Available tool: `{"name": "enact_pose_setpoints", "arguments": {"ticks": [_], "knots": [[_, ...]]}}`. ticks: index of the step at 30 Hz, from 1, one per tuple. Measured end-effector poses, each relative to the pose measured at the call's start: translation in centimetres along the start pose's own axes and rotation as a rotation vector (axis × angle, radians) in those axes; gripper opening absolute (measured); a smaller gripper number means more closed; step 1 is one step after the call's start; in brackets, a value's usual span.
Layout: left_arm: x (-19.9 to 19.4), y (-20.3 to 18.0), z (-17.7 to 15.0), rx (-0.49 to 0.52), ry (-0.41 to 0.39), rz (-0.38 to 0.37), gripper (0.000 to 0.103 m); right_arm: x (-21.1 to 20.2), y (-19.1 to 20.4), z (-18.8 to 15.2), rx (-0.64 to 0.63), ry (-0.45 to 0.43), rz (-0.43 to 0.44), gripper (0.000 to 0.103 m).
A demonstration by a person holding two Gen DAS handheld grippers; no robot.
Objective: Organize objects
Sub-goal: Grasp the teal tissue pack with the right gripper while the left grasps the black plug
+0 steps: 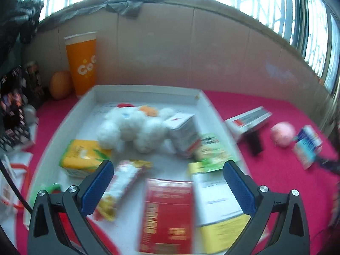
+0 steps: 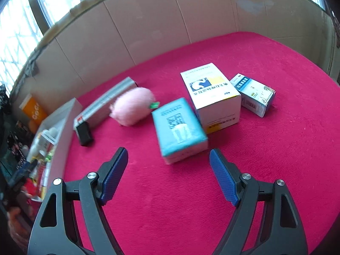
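The white tray is filled with a plush toy, a red box and other packets; above it the left gripper is held released, nothing grasped. Right of the tray, on the red cloth, a teal box, pink ball and white box are seen before the right gripper, also released.

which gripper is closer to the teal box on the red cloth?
Right. The right gripper is open just short of the teal box, which lies ahead of its fingertips. The left gripper is open over the white tray, away from that box.
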State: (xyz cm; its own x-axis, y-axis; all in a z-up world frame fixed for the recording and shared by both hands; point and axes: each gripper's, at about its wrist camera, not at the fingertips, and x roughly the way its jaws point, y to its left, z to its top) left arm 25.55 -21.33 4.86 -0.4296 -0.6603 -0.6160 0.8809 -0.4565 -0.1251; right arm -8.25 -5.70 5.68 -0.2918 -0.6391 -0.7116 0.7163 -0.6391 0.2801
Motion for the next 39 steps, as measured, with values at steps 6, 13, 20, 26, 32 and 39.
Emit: {"name": "enact_pose_setpoints", "arguments": {"ticks": [6, 13, 20, 26, 32, 39], "knots": [[0.5, -5.6, 1.2, 0.009, 0.068, -0.128, 0.103, 2.4, 0.3, 1.4, -0.099, 0.027, -0.084, 0.08], [6.3, -12.6, 1.6, -0.016, 0.25, -0.102, 0.103, 5.1, 1.8, 1.9, -0.195, 0.06, -0.069, 0.075], [6.9, -15.2, 2.0, 0.027, 0.162, 0.092, 0.098, 4.7, 0.7, 2.0, -0.157, 0.047, -0.002, 0.058], [4.7, -17.0, 1.7, 0.008, 0.087, -0.066, 0.098, 4.2, -0.9, 2.1, -0.085, 0.036, 0.082, 0.058], [8.4, -17.7, 1.0, -0.021, 0.187, 0.009, 0.097, 3.8, -2.4, 2.0, -0.025, 0.027, 0.149, 0.057], [11.1, -19.1, 0.9, 0.028, 0.192, 0.154, 0.082, 3.7, -2.7, 2.1, -0.013, 0.026, 0.163, 0.057]]}}
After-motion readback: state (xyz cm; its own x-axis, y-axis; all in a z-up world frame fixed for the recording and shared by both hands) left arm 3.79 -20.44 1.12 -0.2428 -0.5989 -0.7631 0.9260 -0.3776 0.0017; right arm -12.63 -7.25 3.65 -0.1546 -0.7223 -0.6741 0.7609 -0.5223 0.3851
